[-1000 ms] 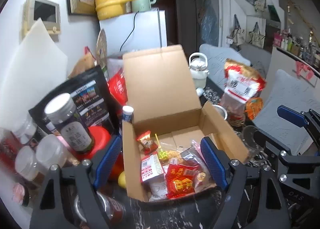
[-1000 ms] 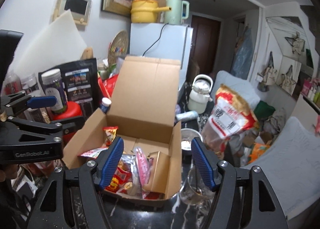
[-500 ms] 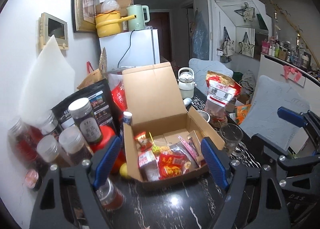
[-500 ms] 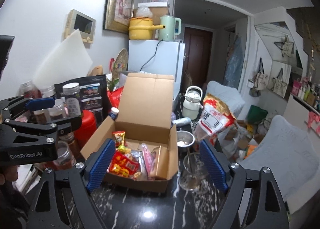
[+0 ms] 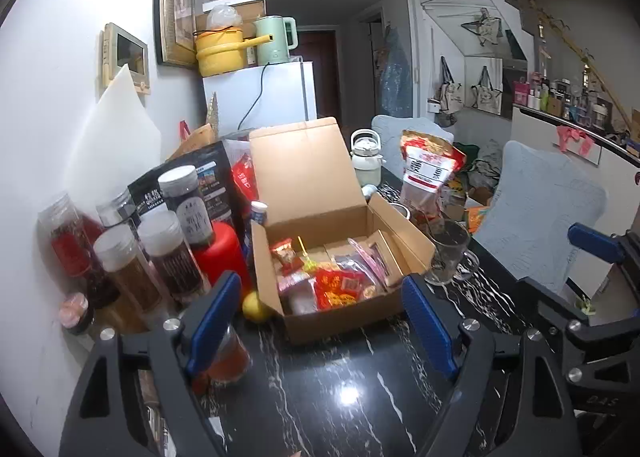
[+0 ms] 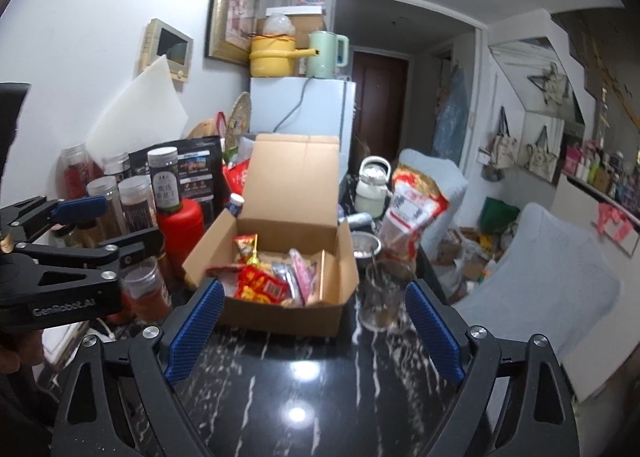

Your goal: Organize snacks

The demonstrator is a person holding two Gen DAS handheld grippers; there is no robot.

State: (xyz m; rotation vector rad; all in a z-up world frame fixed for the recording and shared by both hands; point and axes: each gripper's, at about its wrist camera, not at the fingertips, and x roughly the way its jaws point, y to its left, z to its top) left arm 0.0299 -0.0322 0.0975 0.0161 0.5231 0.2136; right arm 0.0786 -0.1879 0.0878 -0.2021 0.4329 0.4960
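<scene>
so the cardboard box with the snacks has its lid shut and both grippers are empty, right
Not quite: the cardboard box has its lid standing open, with the snack packets showing inside, as the left wrist view makes plain. The rest holds: the left gripper and the right gripper are both empty, nothing between their jaws.

left gripper: black frame, blue pads, jaws spread wide, nothing between them; tilted forward and downward. seen from the right wrist view as a black side-on frame at the left edge.
right gripper: same build, blue pads, jaws have just been opening and stand wide, nothing between them; tilted forward and downward, to the right of the left gripper and level with it.
</scene>
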